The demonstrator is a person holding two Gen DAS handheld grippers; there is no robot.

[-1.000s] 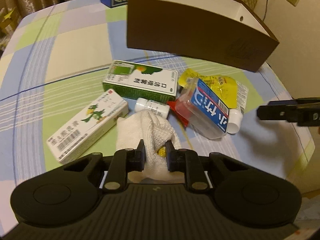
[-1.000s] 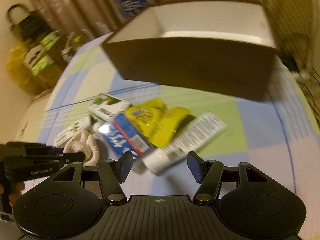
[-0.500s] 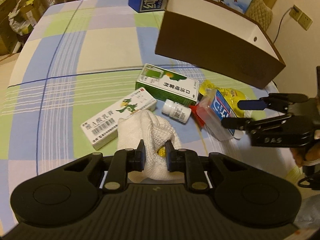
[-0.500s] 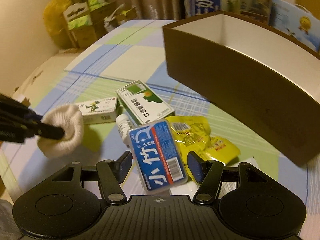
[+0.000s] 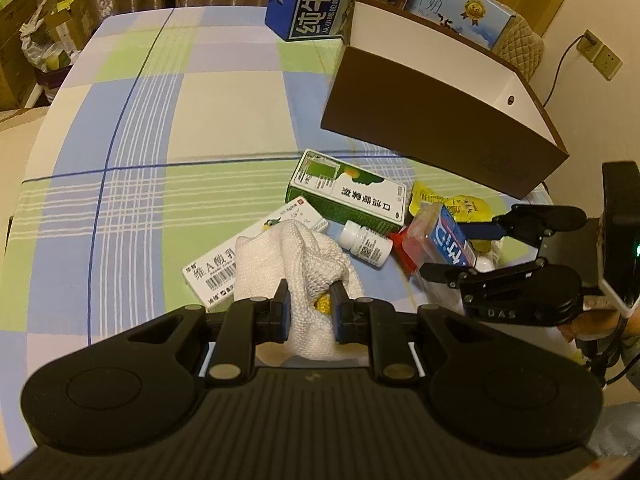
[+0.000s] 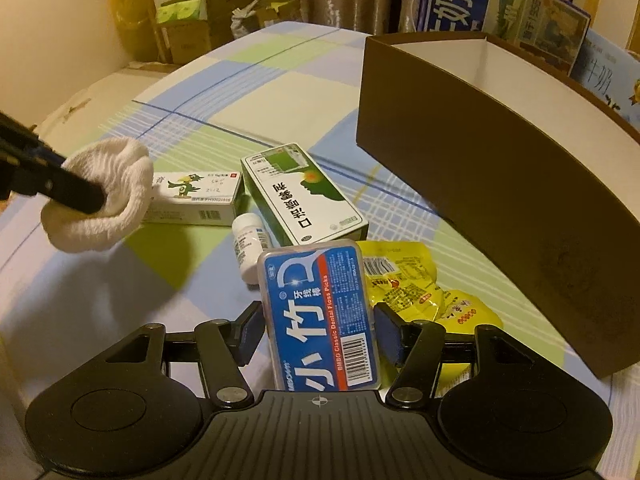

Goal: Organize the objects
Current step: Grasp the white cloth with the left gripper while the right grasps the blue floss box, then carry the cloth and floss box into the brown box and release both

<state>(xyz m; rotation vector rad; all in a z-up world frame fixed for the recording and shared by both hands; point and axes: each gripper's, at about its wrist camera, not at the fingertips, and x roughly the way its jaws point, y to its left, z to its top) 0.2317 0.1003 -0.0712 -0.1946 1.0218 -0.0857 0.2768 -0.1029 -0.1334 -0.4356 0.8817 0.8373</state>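
My left gripper (image 5: 310,304) is shut on a white knitted cloth (image 5: 296,264), held just above the table near the white medicine box (image 5: 212,276); something yellow shows inside the fold. In the right wrist view the cloth (image 6: 112,200) hangs at the left. My right gripper (image 6: 320,332) is shut on the blue floss pick box (image 6: 320,312), with a pad against each long side. Beside it lie a green box (image 6: 304,196), a small white bottle (image 6: 248,244) and yellow packets (image 6: 408,288). An open brown box (image 6: 500,200) with a white inside stands behind them.
Blue milk cartons (image 5: 308,0) stand behind the brown box. The checked tablecloth (image 5: 180,120) stretches bare to the left and far side. Cardboard boxes (image 5: 24,40) sit on the floor past the left edge. A wall socket (image 5: 600,56) is at the right.
My right gripper came in over the floss pick box and its fingers narrowed onto it. My left gripper drew back and higher with the cloth still held.
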